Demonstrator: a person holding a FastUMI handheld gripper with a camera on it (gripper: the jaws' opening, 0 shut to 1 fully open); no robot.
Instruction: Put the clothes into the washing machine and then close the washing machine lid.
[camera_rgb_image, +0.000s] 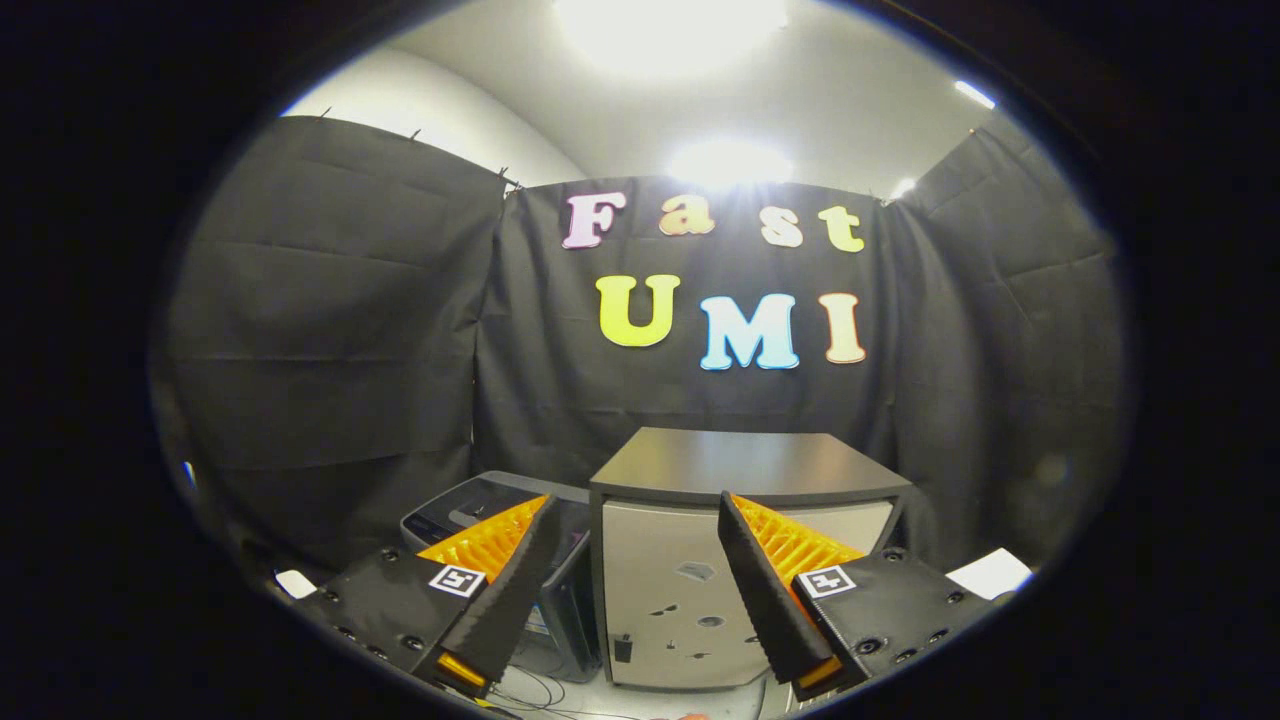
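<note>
I am holding my gripper (635, 510) with jaws apart, gripping nothing, facing the cabinet (745, 470); washer (480, 510) sitting left.

The washing machine (495, 520), lower left of centre, sits half hidden behind one finger (500, 590) of the spread, empty gripper (635, 590); its lid's position is unclear.

Gripper (635, 590) fingers spread, empty. Beyond them: grey cabinet (745, 470); left of it, washer (480, 505), lid state unclear.
</note>
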